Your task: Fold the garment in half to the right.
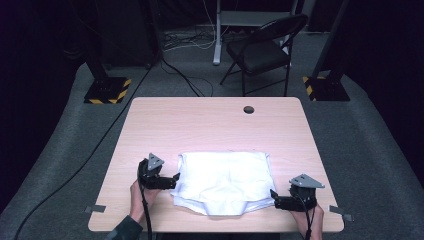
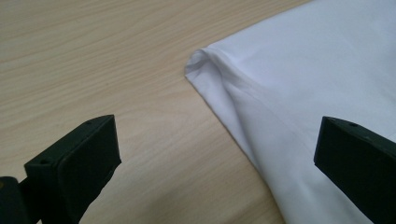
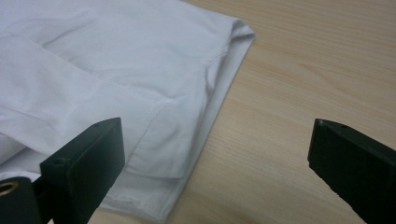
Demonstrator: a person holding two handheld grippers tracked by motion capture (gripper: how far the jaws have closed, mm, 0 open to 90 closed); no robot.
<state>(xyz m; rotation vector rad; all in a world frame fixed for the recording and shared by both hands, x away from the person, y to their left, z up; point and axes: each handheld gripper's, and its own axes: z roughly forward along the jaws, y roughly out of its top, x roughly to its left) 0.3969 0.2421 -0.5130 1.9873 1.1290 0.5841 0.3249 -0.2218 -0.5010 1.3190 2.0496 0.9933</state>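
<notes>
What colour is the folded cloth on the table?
The folded cloth is plain white, no pattern. The right gripper view shows it best.

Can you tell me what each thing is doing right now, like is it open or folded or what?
Left gripper: jaws open, straddling the cloth's edge.
Right gripper: jaws open, at the cloth's other side edge.
White folded cloth garment: folded in layers, lying flat, not gripped.
Light wooden table: bare behind the cloth.
Black folding chair: unfolded, standing on the floor behind the table.
</notes>
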